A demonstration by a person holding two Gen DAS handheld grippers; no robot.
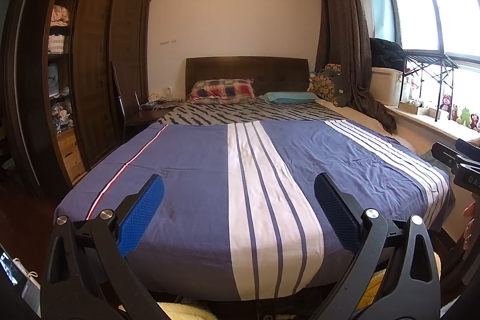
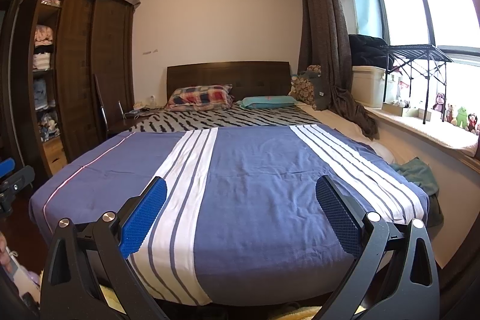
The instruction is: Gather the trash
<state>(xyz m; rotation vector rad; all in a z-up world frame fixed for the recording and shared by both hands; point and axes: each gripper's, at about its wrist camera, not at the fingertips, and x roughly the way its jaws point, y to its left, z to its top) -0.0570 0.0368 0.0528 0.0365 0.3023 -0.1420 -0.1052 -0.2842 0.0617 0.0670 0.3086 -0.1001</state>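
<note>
Both grippers are held at the foot of the bed (image 1: 192, 158), facing the headboard. The left gripper (image 1: 240, 209) has its jaws spread wide with nothing between them; the right gripper (image 2: 241, 212) is the same, released and empty.

No trash is identifiable in either view. The blue striped blanket (image 2: 255, 170) is bare. Candidates to inspect:

1. The nightstand (image 1: 150, 113) left of the bed carries small cluttered items and a cord; what they are is too small to tell.
2. A crumpled green cloth (image 2: 417, 173) lies at the bed's right edge, near the window ledge (image 2: 420, 125). It reads as fabric, probably not trash.
3. The floor beneath the bed's foot is mostly hidden by the grippers.

The step in hand is judged to be search. Procedure: sweep each camera slowly along the bed edges, the nightstand and the floor before committing to a reach. Keep the jaws apart during approach. Avoid snagging the blanket or the cord. Confirm an item is refuse, not a belonging, before closing on it.
</note>
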